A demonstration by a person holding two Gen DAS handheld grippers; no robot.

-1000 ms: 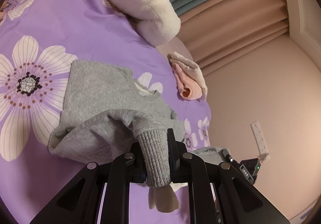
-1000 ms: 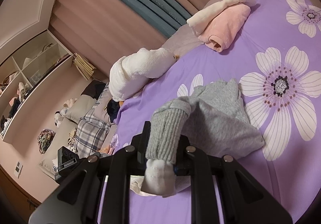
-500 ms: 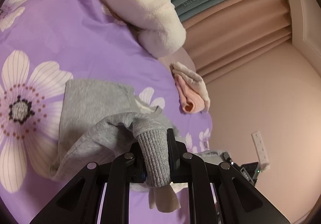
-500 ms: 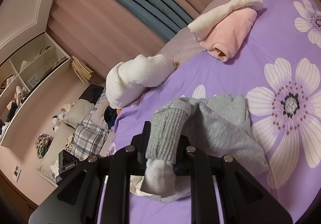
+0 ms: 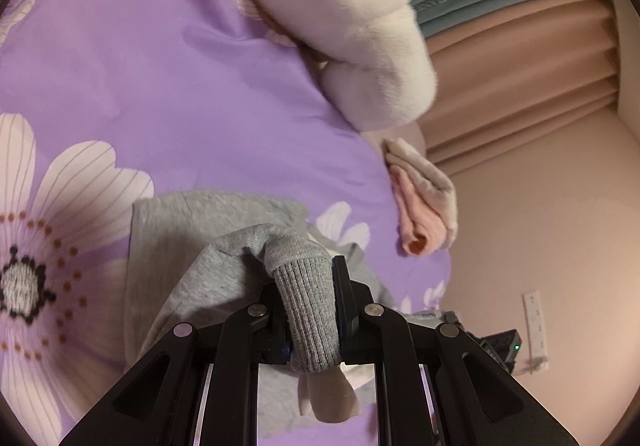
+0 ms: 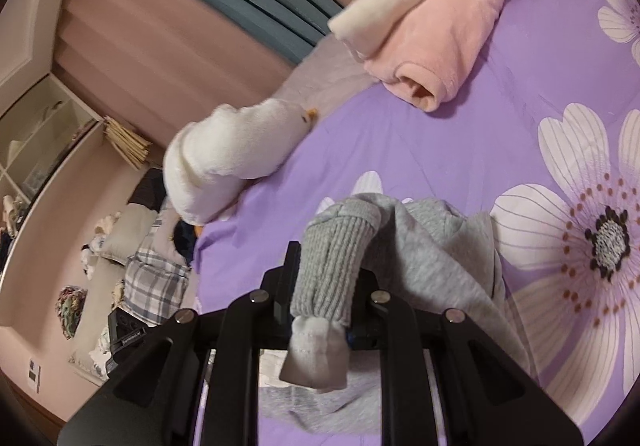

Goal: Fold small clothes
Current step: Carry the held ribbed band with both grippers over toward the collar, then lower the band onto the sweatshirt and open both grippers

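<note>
i've carried both ribbed cuffs forward over the grey sweatshirt [image 5: 208, 246] lying mid-bedspread [image 5: 160, 86], so the fold is closing toward its far hem. my left gripper [image 5: 308, 310] is clamped tight on one cuff [image 5: 306, 298]; my right gripper [image 6: 326, 286] pinches the other cuff [image 6: 332, 266].

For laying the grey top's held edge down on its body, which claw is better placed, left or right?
Neither clearly. The left claw and the right claw each clamp a ribbed cuff of the grey top, both lifted over its body. Both should probably lower together.
</note>
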